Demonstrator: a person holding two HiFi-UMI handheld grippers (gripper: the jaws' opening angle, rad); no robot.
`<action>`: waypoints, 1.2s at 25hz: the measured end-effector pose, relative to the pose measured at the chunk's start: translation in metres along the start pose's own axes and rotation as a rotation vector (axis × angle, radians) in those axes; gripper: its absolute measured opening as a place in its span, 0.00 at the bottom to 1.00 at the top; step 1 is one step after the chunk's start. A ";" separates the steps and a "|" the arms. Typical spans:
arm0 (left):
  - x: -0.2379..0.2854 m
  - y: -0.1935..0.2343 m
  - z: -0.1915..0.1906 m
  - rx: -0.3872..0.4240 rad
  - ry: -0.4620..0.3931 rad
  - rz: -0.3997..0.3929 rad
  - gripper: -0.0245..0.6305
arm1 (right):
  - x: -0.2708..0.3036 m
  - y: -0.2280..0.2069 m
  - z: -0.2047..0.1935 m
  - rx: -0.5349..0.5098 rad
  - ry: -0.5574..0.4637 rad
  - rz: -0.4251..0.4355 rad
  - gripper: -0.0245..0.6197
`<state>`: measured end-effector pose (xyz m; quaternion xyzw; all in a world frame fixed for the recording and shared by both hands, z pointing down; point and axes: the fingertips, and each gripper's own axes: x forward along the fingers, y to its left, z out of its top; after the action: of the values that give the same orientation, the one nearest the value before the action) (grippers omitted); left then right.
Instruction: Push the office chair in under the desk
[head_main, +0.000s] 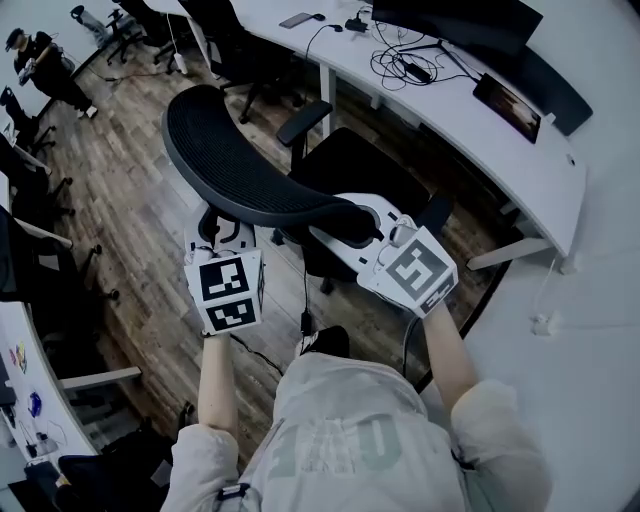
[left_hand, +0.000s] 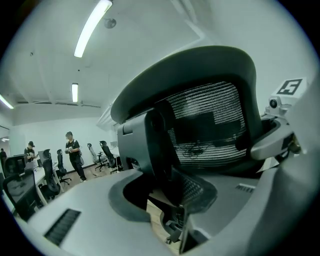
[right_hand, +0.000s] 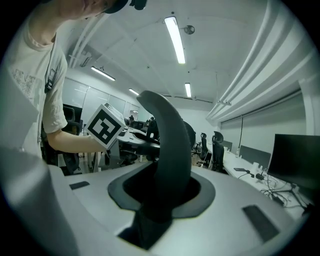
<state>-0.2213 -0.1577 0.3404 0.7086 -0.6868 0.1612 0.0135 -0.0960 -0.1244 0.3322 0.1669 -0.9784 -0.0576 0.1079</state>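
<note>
Hidden: jaw tips, from the head view — behind the chair (head_main: 235, 165) back; its base mostly under it.
Left gripper (head_main: 222, 230): clamped on chair's top rim, forearm straight ahead.
Right gripper (head_main: 352, 225): clamped likewise — forearm angled inward.

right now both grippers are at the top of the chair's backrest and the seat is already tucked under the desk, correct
No, the seat is not under the desk: the head view shows it fully out over the wood floor, short of the desk edge. The rest holds: the left gripper and the right gripper are both at the top of the backrest.
</note>
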 end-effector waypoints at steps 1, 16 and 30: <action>0.008 -0.004 0.003 0.003 0.001 -0.004 0.24 | -0.001 -0.008 -0.002 -0.005 0.005 0.000 0.22; 0.112 -0.054 0.037 0.008 -0.005 -0.047 0.21 | -0.018 -0.113 -0.023 -0.018 0.042 -0.007 0.22; 0.203 -0.104 0.072 -0.002 -0.004 -0.078 0.21 | -0.039 -0.215 -0.042 -0.007 0.036 -0.030 0.22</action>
<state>-0.1033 -0.3663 0.3436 0.7351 -0.6590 0.1584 0.0194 0.0171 -0.3160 0.3331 0.1822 -0.9734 -0.0598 0.1253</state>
